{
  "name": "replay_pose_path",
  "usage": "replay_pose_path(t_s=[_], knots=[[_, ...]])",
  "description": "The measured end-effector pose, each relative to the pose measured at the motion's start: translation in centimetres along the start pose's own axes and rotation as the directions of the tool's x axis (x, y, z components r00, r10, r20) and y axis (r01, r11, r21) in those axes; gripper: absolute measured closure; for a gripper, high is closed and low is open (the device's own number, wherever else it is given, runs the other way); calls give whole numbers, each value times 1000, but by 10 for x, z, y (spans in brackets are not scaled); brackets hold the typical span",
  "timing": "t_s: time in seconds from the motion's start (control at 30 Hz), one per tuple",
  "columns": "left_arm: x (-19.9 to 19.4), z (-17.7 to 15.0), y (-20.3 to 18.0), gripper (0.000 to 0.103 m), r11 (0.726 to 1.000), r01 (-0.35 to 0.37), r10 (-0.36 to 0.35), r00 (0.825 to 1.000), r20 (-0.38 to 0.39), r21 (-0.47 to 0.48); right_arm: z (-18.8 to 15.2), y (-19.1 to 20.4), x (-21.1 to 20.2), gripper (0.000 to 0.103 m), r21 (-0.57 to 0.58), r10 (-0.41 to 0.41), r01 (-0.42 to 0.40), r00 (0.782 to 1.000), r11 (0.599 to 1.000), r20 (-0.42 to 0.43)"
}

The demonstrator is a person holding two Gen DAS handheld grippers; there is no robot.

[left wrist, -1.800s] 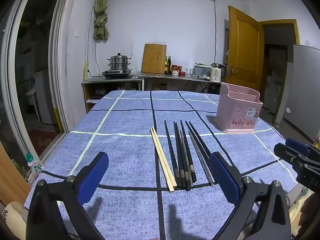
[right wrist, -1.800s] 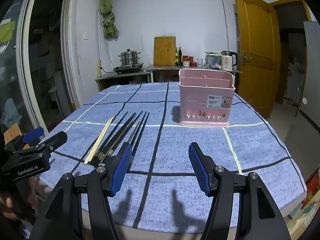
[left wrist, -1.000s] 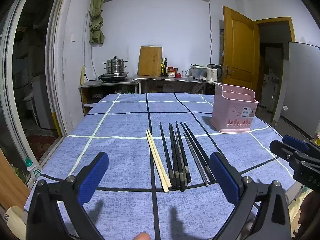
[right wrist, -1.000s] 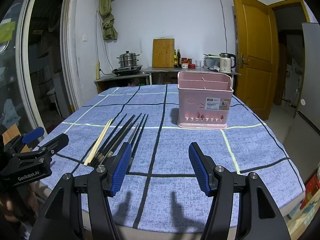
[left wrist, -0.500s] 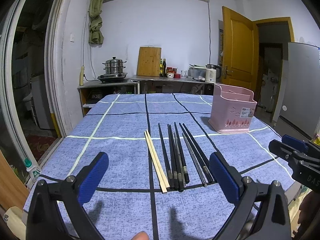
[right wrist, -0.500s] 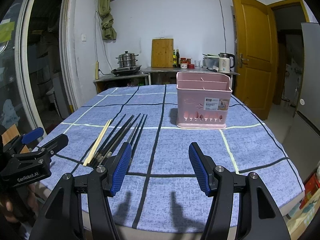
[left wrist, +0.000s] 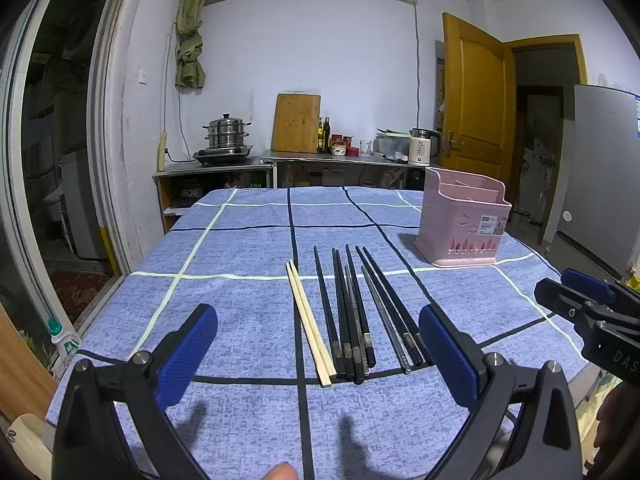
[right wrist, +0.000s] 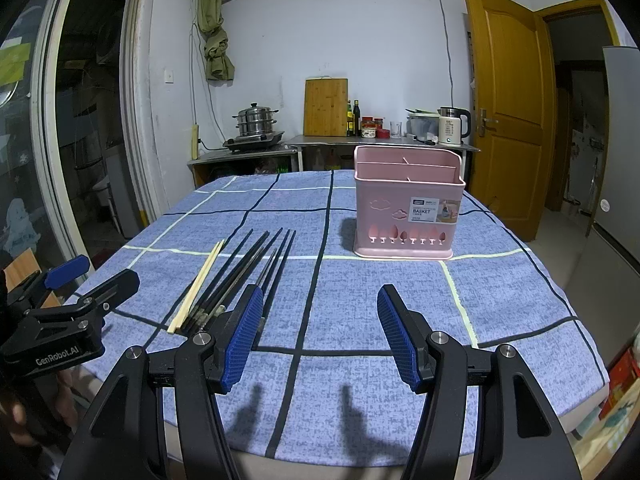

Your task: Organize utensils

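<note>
A worktop [left wrist: 240,248] covered in a blue checked cloth carries a row of chopsticks near its near edge: one pale wooden pair [left wrist: 307,322] on the left and several dark chopsticks [left wrist: 352,312] beside them, all lying flat and pointing toward the far edge. A pink utensil basket [right wrist: 408,208] stands upright, well apart, toward the far right corner. The left tool [left wrist: 318,354] hovers over the near edge, spread wide and empty. The right tool [right wrist: 320,340] is also wide open, holding nothing. Nothing lies between chopsticks and basket. A steel steamer pot [left wrist: 226,136] and cutting board [left wrist: 296,123] stand on a counter behind.
</note>
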State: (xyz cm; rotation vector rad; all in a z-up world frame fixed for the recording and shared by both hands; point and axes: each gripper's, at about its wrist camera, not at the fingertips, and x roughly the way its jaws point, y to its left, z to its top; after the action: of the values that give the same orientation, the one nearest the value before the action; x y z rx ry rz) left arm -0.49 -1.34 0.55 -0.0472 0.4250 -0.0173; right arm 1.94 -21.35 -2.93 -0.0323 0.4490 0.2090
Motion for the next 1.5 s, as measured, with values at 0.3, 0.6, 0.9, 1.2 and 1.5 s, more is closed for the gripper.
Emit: replay_pose_path(t_s=[0.3, 0.6, 0.9, 1.2, 1.5], knots=[[0, 0, -1, 1, 1000, 4, -4, 1000, -2, -3, 0, 1, 1, 43, 0, 1, -1, 1000, 1000, -5], [0, -1, -1, 1, 1000, 10, -10, 1000, -3, 1, -1, 2, 1, 43, -3, 3, -4, 1000, 1000, -5], [0, -2, -1, 1, 1000, 10, -10, 1000, -4, 4, -1, 2, 1, 43, -3, 4, -4, 1000, 1000, -5], [1, -2, -3, 1, 1000, 11, -11, 1000, -8, 4, -1, 2, 1, 43, -2, 5, -5, 1000, 1000, -8], [3, -2, -2, 1, 1000, 15, -15, 1000, -14, 4, -1, 3, 3, 43, -4, 7, -7, 1000, 1000, -14]])
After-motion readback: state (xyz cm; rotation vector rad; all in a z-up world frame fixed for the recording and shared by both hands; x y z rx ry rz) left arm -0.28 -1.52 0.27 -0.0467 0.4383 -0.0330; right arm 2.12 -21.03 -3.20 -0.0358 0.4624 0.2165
